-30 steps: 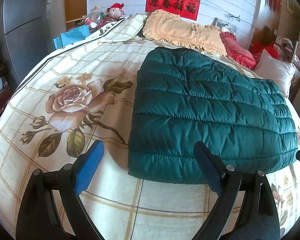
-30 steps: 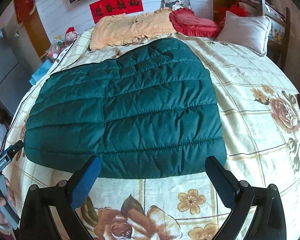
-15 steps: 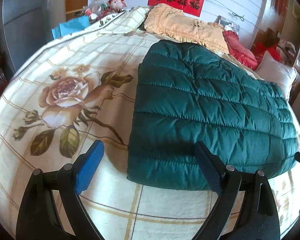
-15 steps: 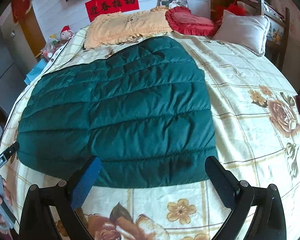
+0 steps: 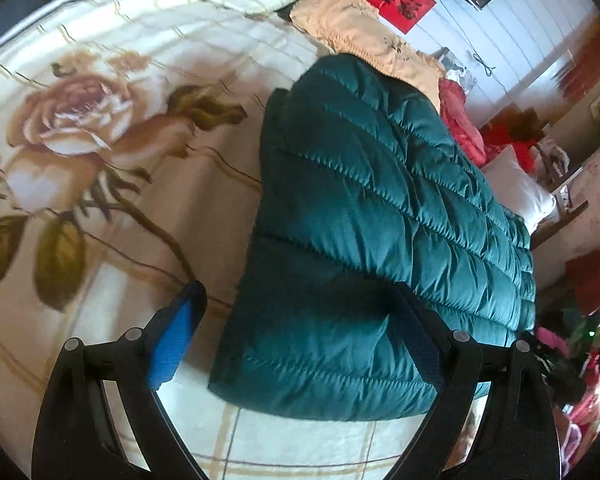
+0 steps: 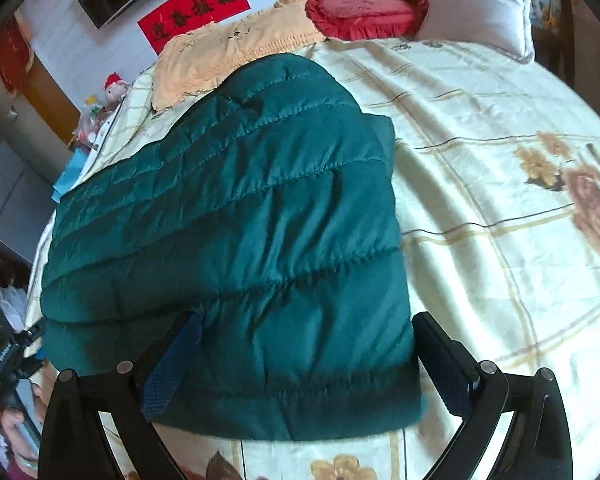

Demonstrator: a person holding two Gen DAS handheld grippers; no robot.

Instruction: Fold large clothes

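Fingers spread wide on the left gripper and right gripper, each straddling a near corner of the green quilted jacket, nothing clamped, floral bedspread beneath.

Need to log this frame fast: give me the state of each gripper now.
Left gripper: open, holding nothing, straddling the near corner of the green jacket.
Right gripper: open, holding nothing, straddling the jacket's other near corner.

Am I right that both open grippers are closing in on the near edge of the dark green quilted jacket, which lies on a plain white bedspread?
Not quite: the bedspread is not plain white; it is cream with a checked pattern and large printed roses, as both wrist views show. The rest holds: the left gripper and right gripper stand open at the dark green quilted jacket.
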